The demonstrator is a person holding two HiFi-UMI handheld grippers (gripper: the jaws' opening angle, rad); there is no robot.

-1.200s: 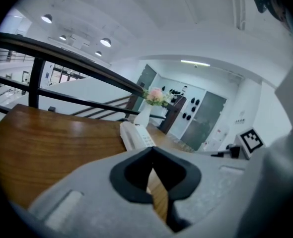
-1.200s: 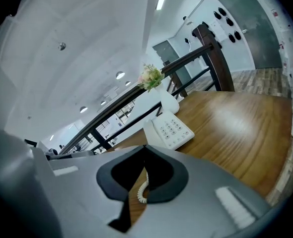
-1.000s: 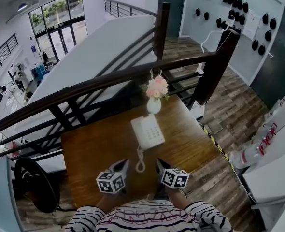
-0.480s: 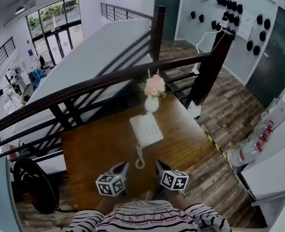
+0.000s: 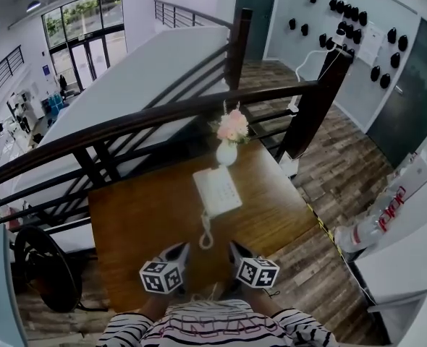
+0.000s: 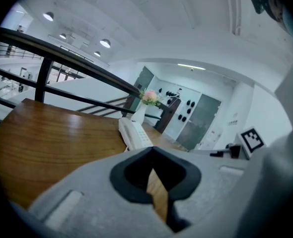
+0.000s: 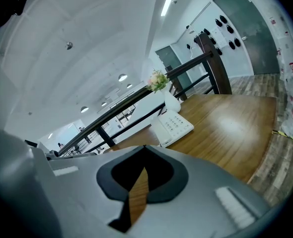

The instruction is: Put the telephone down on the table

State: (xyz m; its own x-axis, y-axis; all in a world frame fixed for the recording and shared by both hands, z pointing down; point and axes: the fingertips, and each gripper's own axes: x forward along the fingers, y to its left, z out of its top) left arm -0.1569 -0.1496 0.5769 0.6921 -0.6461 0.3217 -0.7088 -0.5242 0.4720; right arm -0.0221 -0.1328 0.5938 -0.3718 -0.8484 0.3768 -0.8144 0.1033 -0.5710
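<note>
The desk (image 5: 141,215) carries the phone (image 5: 217,191), which lies flat on the wood towards the far edge, so the set-down looks done. A dark railing (image 5: 163,114) runs behind the phone, past the desk's far edge.

The left gripper (image 5: 179,250) and right gripper (image 5: 235,249) hang well short of the phone, on the person's side, one to each side of its line. Each gripper's own view shows the jaws pressed together with nothing between them, only wood beyond the slit. A vase (image 5: 226,152) of pink flowers stands just behind the phone, close to it. The cord (image 5: 207,233) trails from the phone's near end towards the person and ends in a loop about between the two gripper tips.

To finish cleanly, I judge it best to keep both grippers closed and level, clear of that loop, since a snag would drag the phone. Nothing should push the phone back towards the vase.
</note>
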